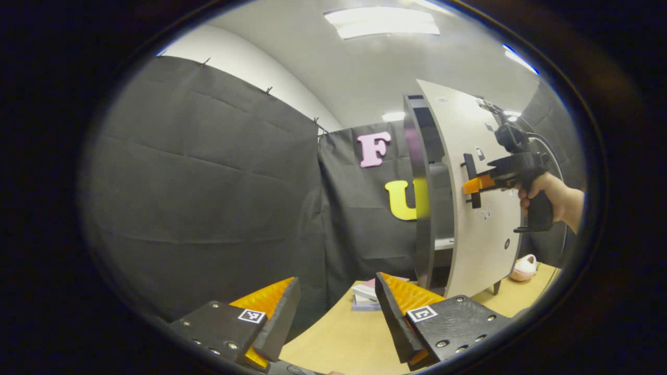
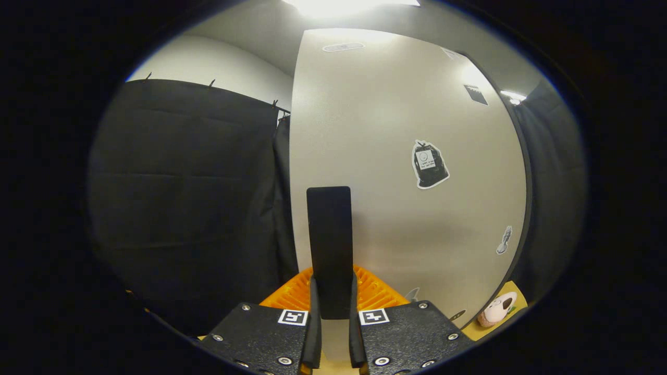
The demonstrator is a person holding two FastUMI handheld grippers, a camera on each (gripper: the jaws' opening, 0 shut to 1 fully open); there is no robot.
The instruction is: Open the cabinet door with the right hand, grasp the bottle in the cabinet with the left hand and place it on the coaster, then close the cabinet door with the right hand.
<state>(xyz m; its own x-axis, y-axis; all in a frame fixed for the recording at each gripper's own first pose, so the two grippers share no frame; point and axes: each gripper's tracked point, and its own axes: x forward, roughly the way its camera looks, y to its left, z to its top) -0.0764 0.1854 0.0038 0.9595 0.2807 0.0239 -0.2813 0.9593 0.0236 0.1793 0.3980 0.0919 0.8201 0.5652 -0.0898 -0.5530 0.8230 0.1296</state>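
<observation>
While your right gripper clamps the door handle | left gripper gapes empty | a skewed pull slips the handle.

Black cloth walls, ceiling light (glaring), wooden table.
</observation>
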